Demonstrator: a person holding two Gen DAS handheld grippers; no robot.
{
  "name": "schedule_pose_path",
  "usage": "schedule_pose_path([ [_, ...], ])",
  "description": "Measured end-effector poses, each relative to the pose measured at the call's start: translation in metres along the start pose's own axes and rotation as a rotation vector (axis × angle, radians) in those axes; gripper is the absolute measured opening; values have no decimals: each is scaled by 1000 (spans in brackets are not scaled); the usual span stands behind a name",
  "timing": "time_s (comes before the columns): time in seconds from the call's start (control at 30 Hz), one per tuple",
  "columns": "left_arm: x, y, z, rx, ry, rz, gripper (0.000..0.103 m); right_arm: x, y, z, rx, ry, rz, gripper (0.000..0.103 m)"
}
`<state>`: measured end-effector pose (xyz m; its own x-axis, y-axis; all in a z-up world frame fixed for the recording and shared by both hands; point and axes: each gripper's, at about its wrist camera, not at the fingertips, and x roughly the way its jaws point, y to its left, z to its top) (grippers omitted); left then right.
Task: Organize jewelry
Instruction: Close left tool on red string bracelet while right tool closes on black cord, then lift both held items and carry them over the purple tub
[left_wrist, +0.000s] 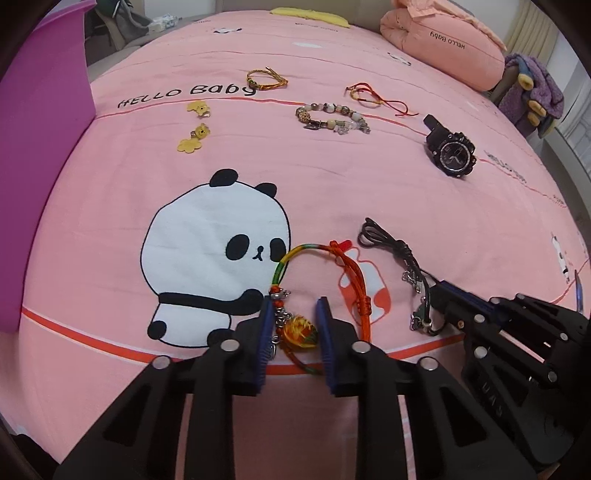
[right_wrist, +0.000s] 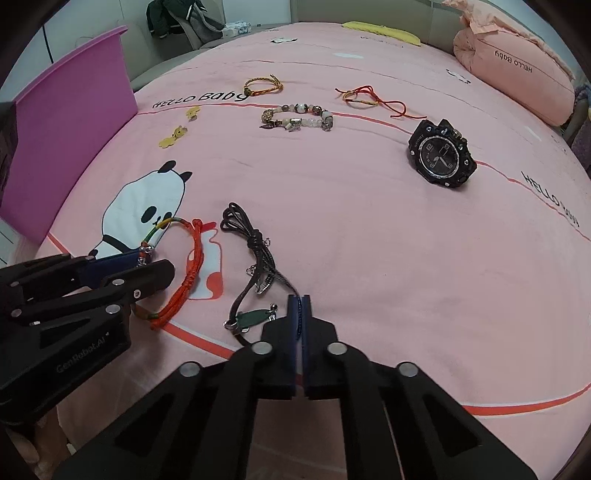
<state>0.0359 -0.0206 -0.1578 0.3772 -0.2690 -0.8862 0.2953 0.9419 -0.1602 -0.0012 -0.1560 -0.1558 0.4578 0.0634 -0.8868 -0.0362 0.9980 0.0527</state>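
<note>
1. The left gripper (left_wrist: 293, 325) is pinched on the knotted charm of the rainbow cord bracelet (left_wrist: 295, 328), near on the bed (left_wrist: 369, 177).
2. The right gripper (right_wrist: 299, 314) is closed on the black cord necklace (right_wrist: 255, 240) at its near end.
3. Both are light and limp; I judge the knots safest to grip.

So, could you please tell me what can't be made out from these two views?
- Purple bin: its inside is hidden by its own wall in both views.
- Woven knot charm: between the left gripper jaws; contact unclear.
- Black cord: its end vanishes behind the shut right gripper, so a grip is unconfirmed.
</note>
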Motion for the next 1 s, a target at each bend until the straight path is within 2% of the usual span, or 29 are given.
schedule_pose_path([
  [0.13, -6, 6, -1, -37, 2, -39, 14, -11, -4, -1, 24, -10, 27, 1],
  [0.37, -25, -1, -9, -3, -2, -26, 14, -31, -10, -6, 72, -26, 65, 1],
  [0.53, -50, 4, -14, -41, -14, -28, 14, -52, -12, -6, 99, -65, 83, 1],
  [1.0, -134, 23, -10, -35, -115, 45, 14, -118, 29, 21, 35, -148, 113, 1],
])
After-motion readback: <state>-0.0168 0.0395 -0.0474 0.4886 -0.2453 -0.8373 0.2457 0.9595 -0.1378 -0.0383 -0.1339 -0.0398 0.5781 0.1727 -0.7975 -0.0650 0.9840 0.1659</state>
